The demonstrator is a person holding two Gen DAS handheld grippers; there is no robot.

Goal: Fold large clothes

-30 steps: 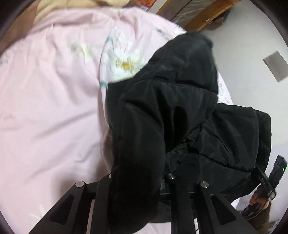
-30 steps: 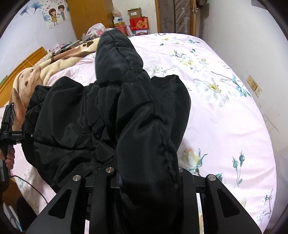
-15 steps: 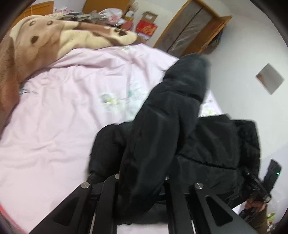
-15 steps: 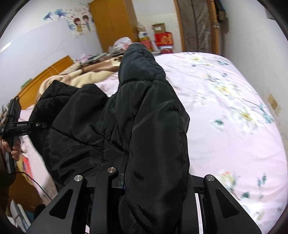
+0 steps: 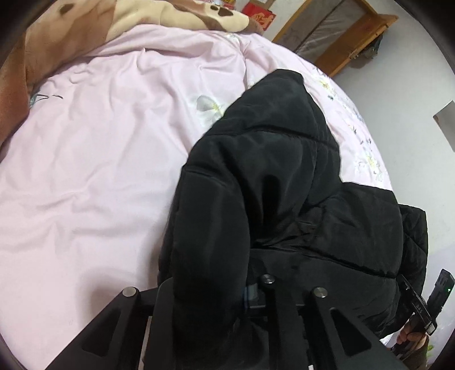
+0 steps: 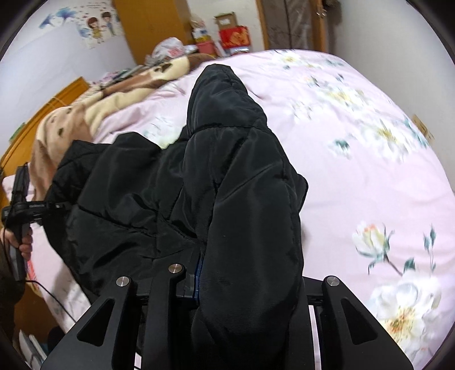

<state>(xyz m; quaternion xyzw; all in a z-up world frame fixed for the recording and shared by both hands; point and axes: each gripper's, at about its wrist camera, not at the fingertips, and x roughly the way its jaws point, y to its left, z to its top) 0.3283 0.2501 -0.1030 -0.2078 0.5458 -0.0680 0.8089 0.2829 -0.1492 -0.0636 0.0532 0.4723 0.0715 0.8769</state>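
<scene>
A black puffer jacket (image 5: 270, 182) hangs between my two grippers above a bed with a pink floral cover (image 5: 93, 159). My left gripper (image 5: 227, 293) is shut on the jacket near one sleeve, and the sleeve drapes forward over its fingers. My right gripper (image 6: 227, 287) is shut on the jacket (image 6: 227, 176) near the other sleeve, which hangs over it the same way. Fingertips of both are hidden under fabric. The right gripper shows at the lower right of the left view (image 5: 421, 310), the left gripper at the left of the right view (image 6: 20, 205).
A brown and cream blanket (image 6: 93, 111) lies bunched at the bed's head end. A wooden wardrobe (image 6: 150, 25), boxes and bags stand behind it. A white wall (image 5: 412, 71) runs along the bed's far side. A wooden headboard (image 6: 42, 111) is at left.
Both grippers have swung and tilted with the jacket; the views moved from the bed up to the room and partly back down. The sleeves sway over the grippers. The grip is unchanged.
</scene>
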